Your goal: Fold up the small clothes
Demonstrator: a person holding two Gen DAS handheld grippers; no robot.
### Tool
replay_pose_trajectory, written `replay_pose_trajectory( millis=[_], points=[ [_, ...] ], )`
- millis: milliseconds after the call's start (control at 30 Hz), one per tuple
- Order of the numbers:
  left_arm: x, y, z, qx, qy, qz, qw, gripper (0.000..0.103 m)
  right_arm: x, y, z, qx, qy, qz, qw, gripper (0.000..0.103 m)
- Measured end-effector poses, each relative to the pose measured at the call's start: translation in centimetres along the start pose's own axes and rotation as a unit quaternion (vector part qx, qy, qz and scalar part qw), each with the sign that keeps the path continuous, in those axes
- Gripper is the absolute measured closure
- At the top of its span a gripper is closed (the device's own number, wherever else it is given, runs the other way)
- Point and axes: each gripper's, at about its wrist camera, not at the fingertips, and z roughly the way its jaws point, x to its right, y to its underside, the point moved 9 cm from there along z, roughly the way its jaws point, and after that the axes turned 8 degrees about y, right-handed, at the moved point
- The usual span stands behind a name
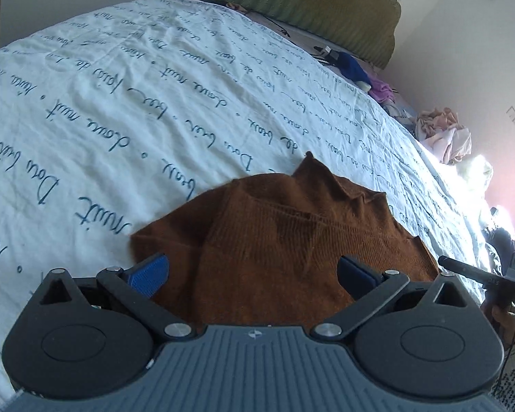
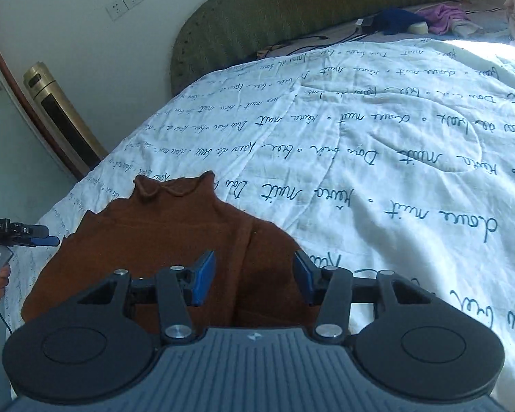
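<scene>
Left wrist: left gripper (image 1: 254, 274) is seen spread wide, nothing pinched; brown sweater (image 1: 278, 240) lies on the quilt (image 1: 120, 103) just ahead, near edge hidden | Right wrist: right gripper (image 2: 254, 278) is seen spread, sweater fold between pads; grip cannot be told.

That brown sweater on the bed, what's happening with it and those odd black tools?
A person holds a two-finger gripper in each hand to fold a small brown sweater, which lies partly folded on a white quilt printed with handwriting. The left gripper hangs wide open over it, gripping nothing. The right gripper is half open over the sweater's edge, its pads not pressing the cloth.
</scene>
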Motion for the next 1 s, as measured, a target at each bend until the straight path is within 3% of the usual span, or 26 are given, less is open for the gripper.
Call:
replay_pose_trajectory(
  millis=[100, 167, 267, 500, 600, 633, 700, 733, 800, 900, 1000],
  points=[
    [-1.0, 0.1, -0.3, 0.001, 0.001, -0.009, 1.0000, 0.000, -0.4, -0.5, 2.1, -0.015, -0.011, 0.017, 1.000, 0.072],
    [-1.3, -0.1, -0.4, 0.002, 0.012, -0.015, 0.9998, 0.000, -0.7, -0.5, 3.5, -0.024, -0.005, 0.017, 1.000, 0.074],
    [-1.2, -0.1, -0.5, 0.003, 0.022, -0.019, 0.9996, 0.000, -1.5, -0.3, 4.8, -0.032, -0.019, 0.020, 0.999, 0.098],
    [0.4, 0.8, 0.6, -0.017, 0.030, 0.009, 0.9994, 0.000, -1.3, -1.3, 3.5, 0.011, 0.065, 0.003, 0.998, 0.100],
    [-0.5, 1.7, 0.6, -0.034, 0.013, -0.007, 0.9993, 0.001, -1.1, -0.4, 4.8, -0.031, 0.045, 0.013, 0.998, 0.096],
    [-0.7, 1.9, -0.2, -0.029, 0.017, -0.013, 0.9993, 0.001, -1.0, -0.3, 4.6, -0.033, 0.051, 0.024, 0.998, 0.093],
    [-0.6, 2.6, -2.5, -0.016, 0.031, -0.009, 0.9993, 0.000, -1.0, -0.2, 2.1, -0.019, 0.059, 0.041, 0.997, 0.060],
    [-0.7, 3.1, -3.7, -0.015, 0.031, -0.008, 0.9994, 0.000, -1.5, 0.1, 0.4, -0.009, 0.043, 0.042, 0.998, 0.057],
    [-0.8, 4.6, -5.5, -0.022, 0.035, -0.003, 0.9991, 0.000, -2.4, 1.7, -3.7, 0.016, 0.022, 0.050, 0.998, 0.057],
    [-1.1, 7.0, -6.8, -0.044, 0.040, -0.009, 0.9982, 0.000, -3.2, 6.0, -7.9, 0.014, 0.030, 0.055, 0.998, 0.059],
    [-1.5, 9.0, -6.7, -0.067, 0.042, -0.020, 0.9967, 0.000, -3.8, 10.2, -10.1, 0.008, 0.029, 0.069, 0.997, 0.067]
  ],
)
